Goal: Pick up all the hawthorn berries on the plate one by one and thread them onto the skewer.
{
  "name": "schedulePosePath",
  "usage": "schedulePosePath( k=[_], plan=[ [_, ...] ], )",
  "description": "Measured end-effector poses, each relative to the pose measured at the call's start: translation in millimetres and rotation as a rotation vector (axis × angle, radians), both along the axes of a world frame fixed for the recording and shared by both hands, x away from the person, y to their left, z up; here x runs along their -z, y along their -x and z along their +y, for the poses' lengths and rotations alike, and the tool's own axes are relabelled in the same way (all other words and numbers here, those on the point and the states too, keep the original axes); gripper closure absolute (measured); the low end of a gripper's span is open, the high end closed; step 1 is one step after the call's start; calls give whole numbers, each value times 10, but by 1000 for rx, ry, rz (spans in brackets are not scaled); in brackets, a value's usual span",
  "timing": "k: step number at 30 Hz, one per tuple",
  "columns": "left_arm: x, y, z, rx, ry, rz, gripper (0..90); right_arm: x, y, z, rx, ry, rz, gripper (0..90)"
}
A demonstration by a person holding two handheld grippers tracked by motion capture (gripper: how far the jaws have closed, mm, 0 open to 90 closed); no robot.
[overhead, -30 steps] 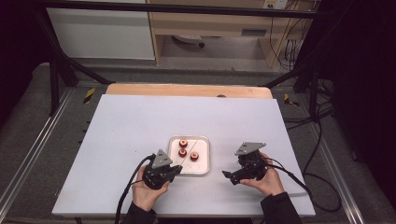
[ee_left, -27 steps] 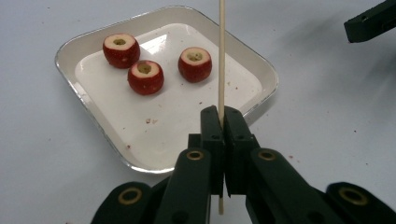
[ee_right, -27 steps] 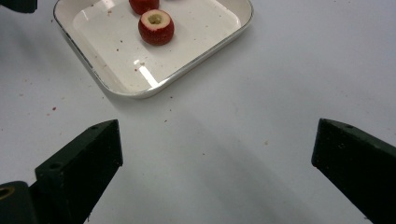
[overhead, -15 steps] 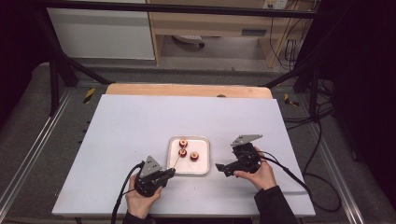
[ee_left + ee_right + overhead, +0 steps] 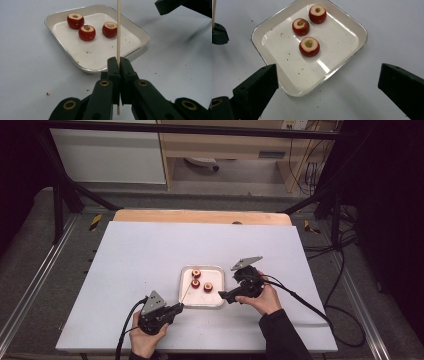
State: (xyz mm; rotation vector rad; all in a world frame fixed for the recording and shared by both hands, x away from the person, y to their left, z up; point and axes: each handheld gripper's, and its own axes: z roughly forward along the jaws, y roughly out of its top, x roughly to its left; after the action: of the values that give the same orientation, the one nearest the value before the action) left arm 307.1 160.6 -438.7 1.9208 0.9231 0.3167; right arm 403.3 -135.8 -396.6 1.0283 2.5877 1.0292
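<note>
Both hands shifted since a second ago: the left gripper (image 5: 176,309) slid back toward the near table edge, away from the tray (image 5: 186,301), and the right gripper (image 5: 223,295) moved up along the tray's right side.

Left gripper (image 5: 118,65) is clamped tight on a thin wooden skewer (image 5: 118,30); the stick runs out past the jaws and over the tray. Right gripper (image 5: 325,82) has jaws spread wide, nothing between them, hanging over the tray's near corner.

Three red cored fruits (image 5: 309,46) sit on the white tray (image 5: 359,28), clustered toward one end, close together but apart, hollows facing up. Tray sits mid-table on the white table (image 5: 140,250); red crumbs scattered around it.

Step, as I read it: skewering the fruits, approach stage, none on the stick yet. Next move likely needs the right gripper to drop and close on one fruit, probably the nearest, then line its cored hole up with the skewer tip. Grip must be gentle, since the fruit looks round and may roll or bruise.

Pose: left hand low near the table edge, gripper pointing toward the tray, stick slanted up. Right hand beside the tray, gripper angled down and left, cable trailing off right.
</note>
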Motion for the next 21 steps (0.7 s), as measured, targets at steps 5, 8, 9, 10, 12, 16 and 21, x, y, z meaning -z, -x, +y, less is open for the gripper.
schedulePosePath(
  k=[5, 8, 9, 10, 12, 16, 21],
  plan=[
    [24, 2, 4, 2, -10, 1, 884, -11, -80, 130, -6, 19, 12, 46],
    [43, 11, 17, -7, -7, 4, 884, -1, -124, 209, -24, 44, 19, 61],
    [47, 12, 24, -6, -5, 4, 884, 6, -156, 263, -39, 57, 27, 73],
    [49, 10, 26, -9, -11, 1, 884, 7, -171, 294, -47, 71, 31, 78],
    [49, 7, 26, -9, -9, 4, 884, 7, -186, 325, -58, 83, 34, 90],
    [52, 5, 31, -10, -10, 8, 884, 14, -260, 451, -95, 103, 76, 154],
    [63, 1, 28, -6, -14, 13, 884, 34, -340, 561, -134, 155, 107, 221]
  ],
)
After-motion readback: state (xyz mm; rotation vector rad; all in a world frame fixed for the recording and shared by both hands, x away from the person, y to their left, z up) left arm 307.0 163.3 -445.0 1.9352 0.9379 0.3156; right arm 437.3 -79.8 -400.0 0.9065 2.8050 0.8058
